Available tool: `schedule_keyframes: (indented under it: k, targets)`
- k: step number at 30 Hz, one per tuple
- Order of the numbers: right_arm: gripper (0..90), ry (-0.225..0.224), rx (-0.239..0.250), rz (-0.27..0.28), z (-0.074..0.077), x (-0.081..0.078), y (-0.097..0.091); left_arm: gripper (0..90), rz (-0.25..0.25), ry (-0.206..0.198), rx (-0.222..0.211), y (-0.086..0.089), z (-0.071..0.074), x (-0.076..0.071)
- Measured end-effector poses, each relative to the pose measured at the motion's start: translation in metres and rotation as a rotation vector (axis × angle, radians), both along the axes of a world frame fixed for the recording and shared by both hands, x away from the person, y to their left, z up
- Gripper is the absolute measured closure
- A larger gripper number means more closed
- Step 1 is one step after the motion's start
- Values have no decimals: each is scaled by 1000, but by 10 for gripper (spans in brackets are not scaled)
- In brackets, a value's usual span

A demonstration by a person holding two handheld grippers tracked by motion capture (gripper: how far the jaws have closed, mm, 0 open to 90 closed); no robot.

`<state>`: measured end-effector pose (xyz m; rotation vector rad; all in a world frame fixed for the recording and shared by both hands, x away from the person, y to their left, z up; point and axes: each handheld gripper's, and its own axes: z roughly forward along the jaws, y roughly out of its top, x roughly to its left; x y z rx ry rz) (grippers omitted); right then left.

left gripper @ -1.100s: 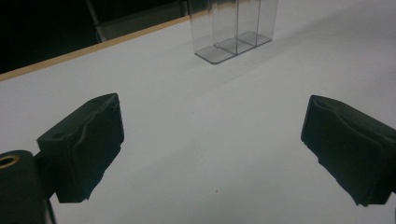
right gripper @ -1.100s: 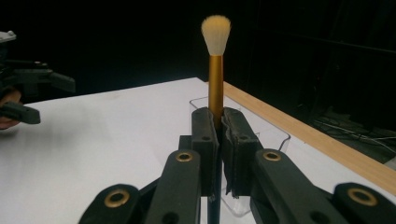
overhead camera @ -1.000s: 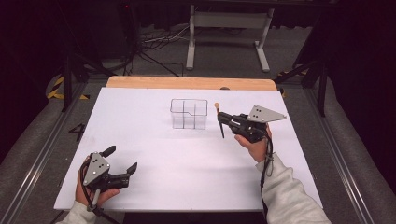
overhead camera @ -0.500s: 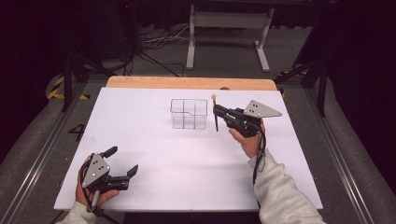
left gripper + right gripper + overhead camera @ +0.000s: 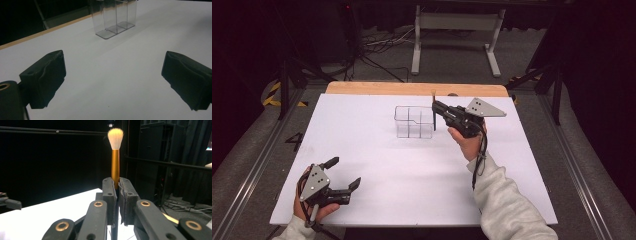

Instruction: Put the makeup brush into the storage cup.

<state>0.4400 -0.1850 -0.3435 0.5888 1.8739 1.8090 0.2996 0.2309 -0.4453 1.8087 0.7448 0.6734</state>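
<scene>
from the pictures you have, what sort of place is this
Probably a lab or studio set up for recording: a white-topped table on a dark floor, black curtains around it, loose cables behind, and a metal stand.

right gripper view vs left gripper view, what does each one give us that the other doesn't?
Right gripper view: the right gripper closed on an upright brush, with gold ferrule and pale bristles up, against a dark background with racks and floor cables.

Left gripper view: the left gripper with its jaws wide apart and nothing between them, plus the clear divided organizer standing ahead of it.

Both: the white table surface and a dark room behind it.
</scene>
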Motion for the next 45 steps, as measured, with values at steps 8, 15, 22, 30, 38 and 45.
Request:
schedule_keyframes:
  k: [8,15,22,30,38,45]
  targets:
    - [849,9,16,-16,5,13,15,64,-9,1,-7,0,0,1]
    - [849,-11,16,-46,12,23,27,70,-7,3,-8,1,0,1]
    - [849,-2,34,-82,11,33,34,71,-10,3,-13,1,0,0]
    - [849,-5,26,-119,8,45,43,74,-22,6,-10,1,-1,1]
    - [849,5,19,-136,4,54,49,69,-13,-2,-21,0,-1,1]
    - [848,7,18,-143,2,61,53,63,1,-7,-35,-1,-1,3]
